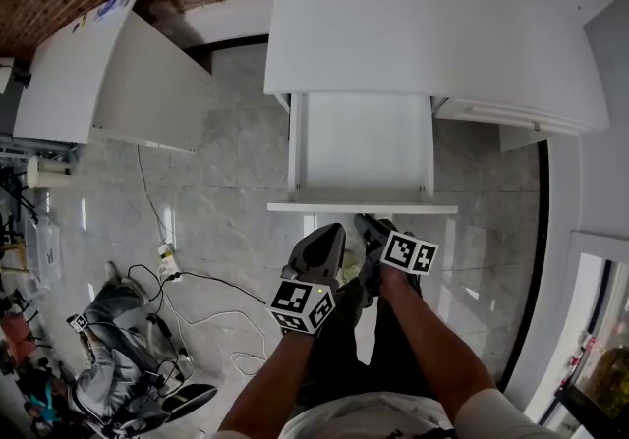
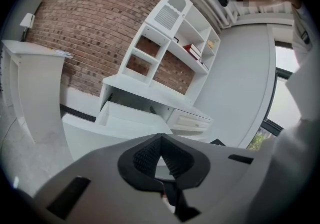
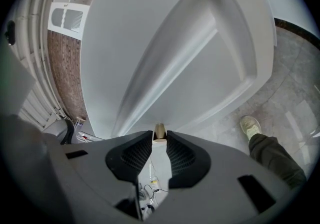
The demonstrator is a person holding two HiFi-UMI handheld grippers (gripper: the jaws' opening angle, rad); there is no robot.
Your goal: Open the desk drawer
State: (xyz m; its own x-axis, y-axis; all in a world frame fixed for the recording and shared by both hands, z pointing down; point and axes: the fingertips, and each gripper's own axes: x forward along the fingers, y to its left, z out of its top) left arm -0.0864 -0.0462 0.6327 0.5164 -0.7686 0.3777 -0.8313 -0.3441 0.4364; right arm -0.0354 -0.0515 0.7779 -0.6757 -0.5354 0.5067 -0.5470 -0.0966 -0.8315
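Since the drawer (image 1: pixel 364 147) stands drawn well out from under the desk (image 1: pixel 423 25), its front board (image 1: pixel 362 207) right ahead of both tongs, the opening looks about done. The danger I'd guess at is overdoing it: the right tongs (image 3: pixel 159 137) pinch the small knob (image 3: pixel 159 130) at their very tips, and a further tug could run the drawer off its runners, or so shallow a hold could slip off the knob. The left tongs (image 2: pixel 161 139), beside the right ones, are pressed together on nothing. Drawer and desk are smooth, matt white board with square edges; the knob is a pale beige, rounded peg; the pads (image 3: pixel 137 155) are black and ribbed; below the tongs lies a glossy, veined grey stone floor (image 1: pixel 226 172)
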